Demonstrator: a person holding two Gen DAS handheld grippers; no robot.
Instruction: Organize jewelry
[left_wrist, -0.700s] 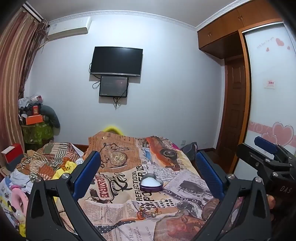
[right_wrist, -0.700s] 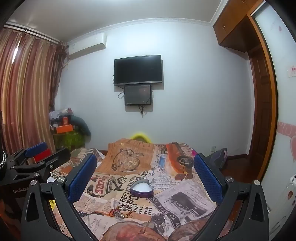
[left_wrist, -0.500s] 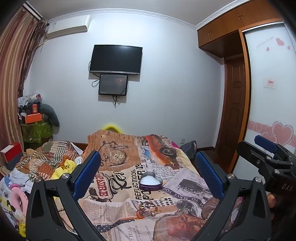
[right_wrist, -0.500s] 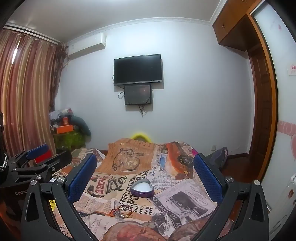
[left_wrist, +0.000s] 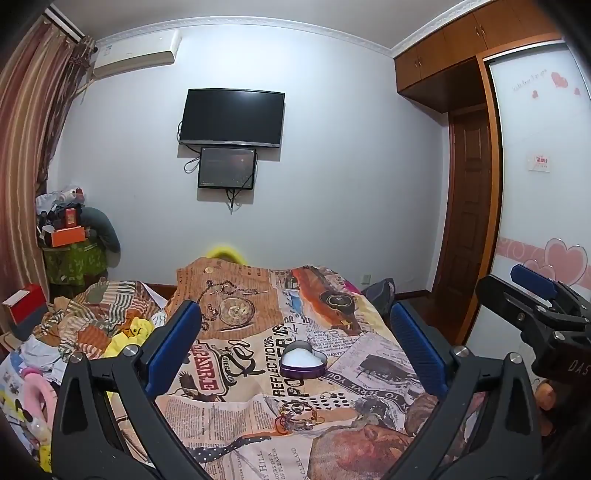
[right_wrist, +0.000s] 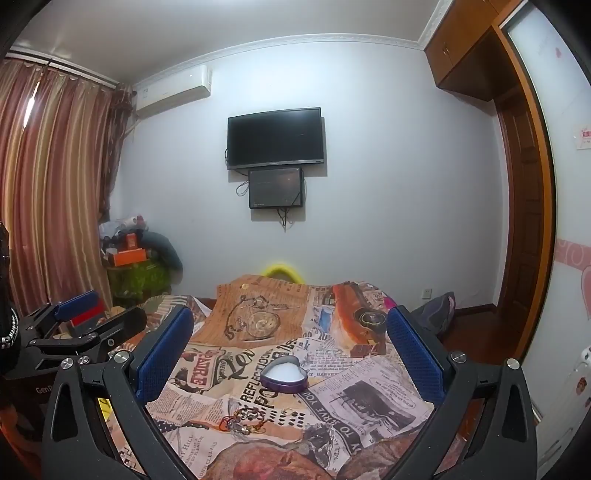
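Observation:
A purple heart-shaped jewelry box (left_wrist: 302, 360) with a white lining lies open on the newspaper-print bedspread (left_wrist: 240, 369); it also shows in the right wrist view (right_wrist: 283, 375). A small tangle of bracelets and rings (left_wrist: 298, 416) lies just in front of it, seen too in the right wrist view (right_wrist: 243, 421). My left gripper (left_wrist: 295, 350) is open and empty, held above the bed short of the jewelry. My right gripper (right_wrist: 290, 354) is open and empty at much the same height. Each gripper shows at the edge of the other's view.
A pile of clothes and toys (left_wrist: 74, 339) covers the bed's left side. A cluttered stand (left_wrist: 70, 251) is in the far left corner by the curtain. A TV (left_wrist: 232, 118) hangs on the far wall. A wardrobe and door (left_wrist: 469, 221) are at right.
Both views have shifted only slightly; the grippers stay open and nothing on the bed has moved.

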